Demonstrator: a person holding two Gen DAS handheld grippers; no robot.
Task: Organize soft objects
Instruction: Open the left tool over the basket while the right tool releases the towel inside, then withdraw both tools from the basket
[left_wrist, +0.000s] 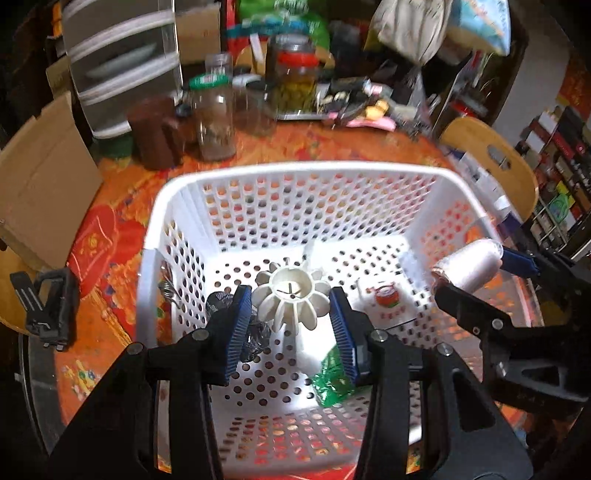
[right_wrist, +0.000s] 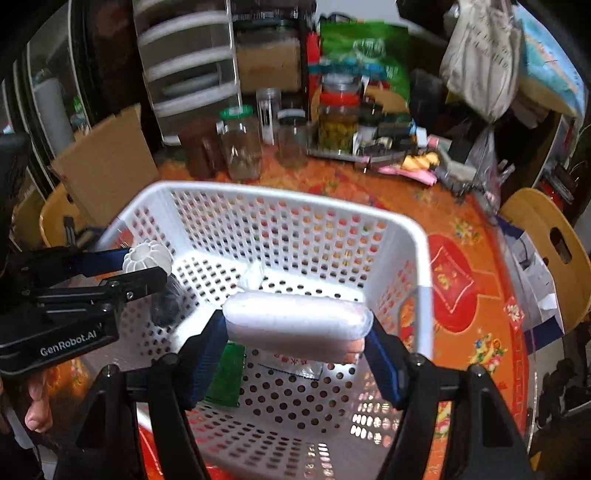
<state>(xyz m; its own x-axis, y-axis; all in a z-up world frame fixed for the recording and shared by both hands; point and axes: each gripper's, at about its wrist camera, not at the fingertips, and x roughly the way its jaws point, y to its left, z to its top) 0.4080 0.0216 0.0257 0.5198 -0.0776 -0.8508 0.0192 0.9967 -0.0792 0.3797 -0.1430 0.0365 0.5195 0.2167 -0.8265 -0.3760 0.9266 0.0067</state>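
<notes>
A white perforated basket (left_wrist: 295, 173) stands on the orange table; it also shows in the right wrist view (right_wrist: 280, 199). My left gripper (left_wrist: 291, 299) is shut on a cream ribbed round object (left_wrist: 291, 299) and holds it above the basket interior. It shows from the side in the right wrist view (right_wrist: 147, 258). My right gripper (right_wrist: 295, 328) is shut on a white cylindrical roll (right_wrist: 295, 321), held crosswise over the basket. That roll shows at the basket's right rim in the left wrist view (left_wrist: 469, 269). A green packet (left_wrist: 332, 380), a small red-labelled packet (left_wrist: 386, 297) and dark crinkled wrappers (left_wrist: 255, 336) lie in the basket.
Glass jars (left_wrist: 216, 118) and a brown container (left_wrist: 155, 133) stand behind the basket. A cardboard sheet (left_wrist: 40, 184) leans at the left. A wooden chair back (left_wrist: 491, 158) is at the right. A black clip-like holder (left_wrist: 48, 306) lies left of the basket. Clutter fills the table's far side.
</notes>
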